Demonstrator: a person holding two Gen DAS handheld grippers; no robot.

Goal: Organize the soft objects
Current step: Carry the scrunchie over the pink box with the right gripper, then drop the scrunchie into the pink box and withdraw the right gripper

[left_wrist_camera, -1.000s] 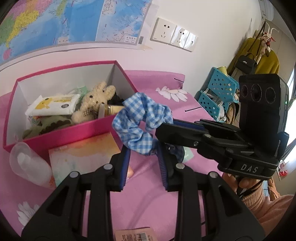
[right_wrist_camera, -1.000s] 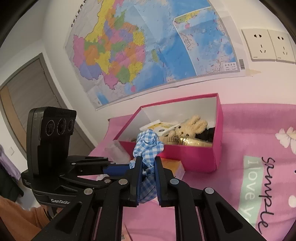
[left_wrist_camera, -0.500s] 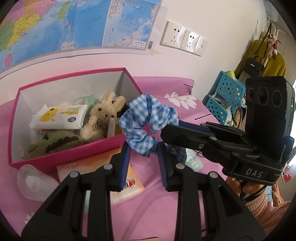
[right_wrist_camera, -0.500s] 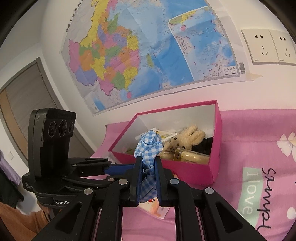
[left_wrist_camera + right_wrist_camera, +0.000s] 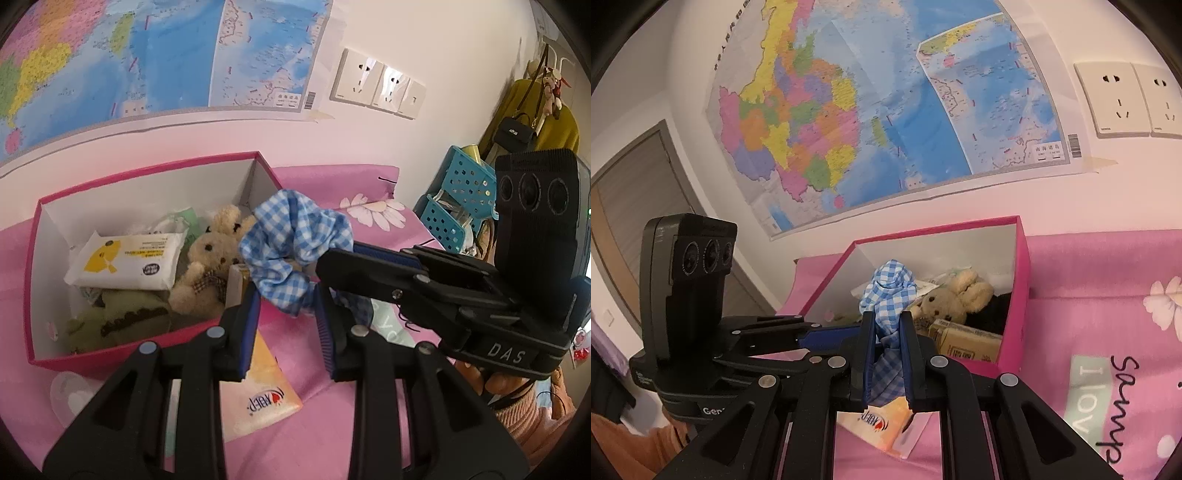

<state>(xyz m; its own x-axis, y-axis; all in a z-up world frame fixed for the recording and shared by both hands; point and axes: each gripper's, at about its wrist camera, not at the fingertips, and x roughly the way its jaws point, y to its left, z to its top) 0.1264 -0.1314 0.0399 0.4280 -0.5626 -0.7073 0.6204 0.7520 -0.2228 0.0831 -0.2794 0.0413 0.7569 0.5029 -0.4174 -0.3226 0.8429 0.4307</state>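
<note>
My right gripper (image 5: 886, 325) is shut on a blue-and-white checked scrunchie (image 5: 892, 291) and holds it in the air by the near right corner of a pink box (image 5: 33, 280). In the left wrist view the scrunchie (image 5: 295, 236) hangs from the right gripper (image 5: 332, 258) just ahead of my left gripper (image 5: 286, 310), which is open and empty. The box (image 5: 1021, 280) holds a beige plush bunny (image 5: 210, 258), a wipes pack (image 5: 129, 258), a green plush (image 5: 114, 317) and a small carton (image 5: 967, 339).
An orange tissue pack (image 5: 258, 391) lies on the pink bedsheet (image 5: 332, 435) in front of the box. A clear plastic bottle (image 5: 70, 395) lies at the left. Blue baskets (image 5: 458, 199) stand at the right. A map (image 5: 868, 110) and sockets (image 5: 1126, 99) are on the wall behind.
Both grippers have moved up and toward the box. The scrunchie, still in the right gripper, now hangs over the box's near right corner.
</note>
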